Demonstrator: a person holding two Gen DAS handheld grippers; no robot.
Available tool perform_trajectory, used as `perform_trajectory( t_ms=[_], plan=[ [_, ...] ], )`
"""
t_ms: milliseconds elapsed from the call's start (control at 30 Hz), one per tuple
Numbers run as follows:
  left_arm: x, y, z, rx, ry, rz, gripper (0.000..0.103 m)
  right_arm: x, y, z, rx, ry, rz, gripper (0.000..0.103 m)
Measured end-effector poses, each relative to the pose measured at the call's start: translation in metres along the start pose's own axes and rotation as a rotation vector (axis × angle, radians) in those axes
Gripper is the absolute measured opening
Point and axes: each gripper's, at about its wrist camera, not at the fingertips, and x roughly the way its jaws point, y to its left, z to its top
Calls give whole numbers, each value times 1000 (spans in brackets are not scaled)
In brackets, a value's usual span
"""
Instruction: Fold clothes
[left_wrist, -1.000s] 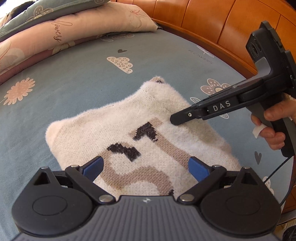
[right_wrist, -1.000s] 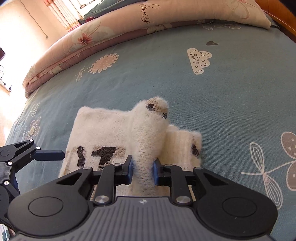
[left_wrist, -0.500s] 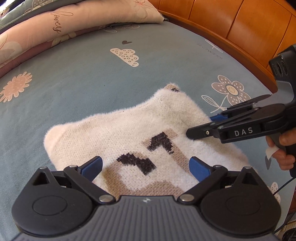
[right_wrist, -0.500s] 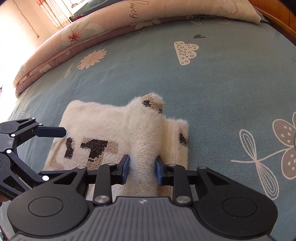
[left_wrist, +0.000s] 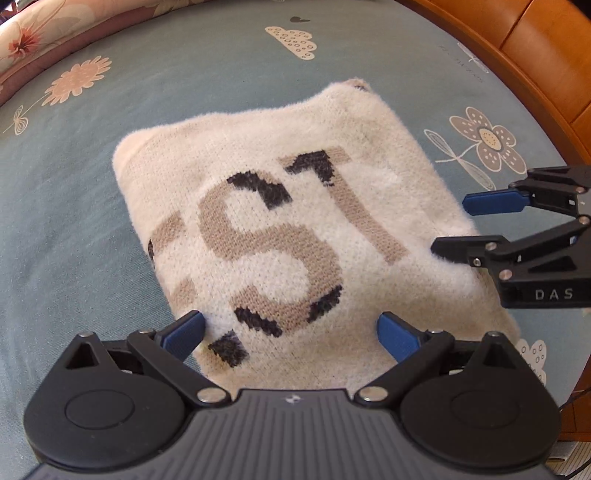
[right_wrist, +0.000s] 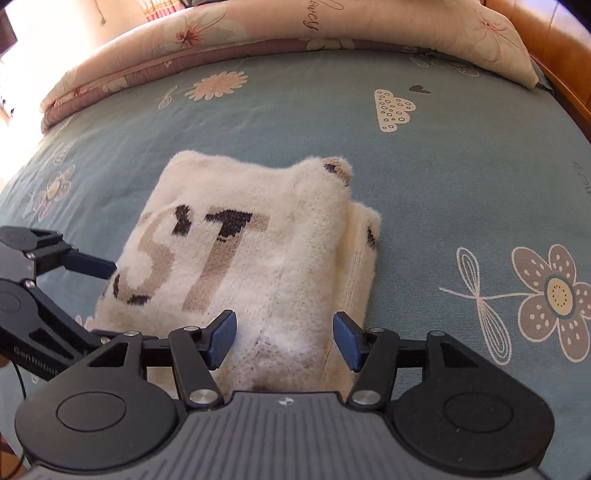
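Note:
A folded cream knit sweater (left_wrist: 295, 221) with beige and black letters lies flat on the bed. My left gripper (left_wrist: 290, 332) is open wide just above its near edge, one blue pad off each side of the letters, holding nothing. My right gripper (right_wrist: 284, 339) stands at the sweater's (right_wrist: 258, 240) right end. Its jaws are opening, and the thick folded edge lies between the pads without being pressed. In the left wrist view the right gripper (left_wrist: 469, 227) shows at the sweater's right side with its fingers apart. The left gripper's blue fingertip (right_wrist: 88, 264) shows at the sweater's left edge.
The bed has a blue-grey sheet (right_wrist: 443, 184) printed with flowers and clouds. A pink floral quilt and pillow (right_wrist: 258, 40) lie along the far side. An orange wooden bed frame (left_wrist: 535, 55) runs along the right edge.
The right gripper's jaws opened and let go of the sweater's raised fold, which now lies flat. The left gripper sank closer over the sweater and tilted further down.

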Motion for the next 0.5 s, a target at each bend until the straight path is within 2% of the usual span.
perform_trajectory(
  t_ms=[67,167,500],
  plan=[
    [0,3,1,-19,16,0,99,3,-3,-2,33,6,-10,67],
    [-4,7,1,-44,28,-7,99,9,-6,-5,81,16,-26,67],
    [-20,19,-19,-53,24,-17,100,-32,33,6,32,-125,-40,67]
  ],
)
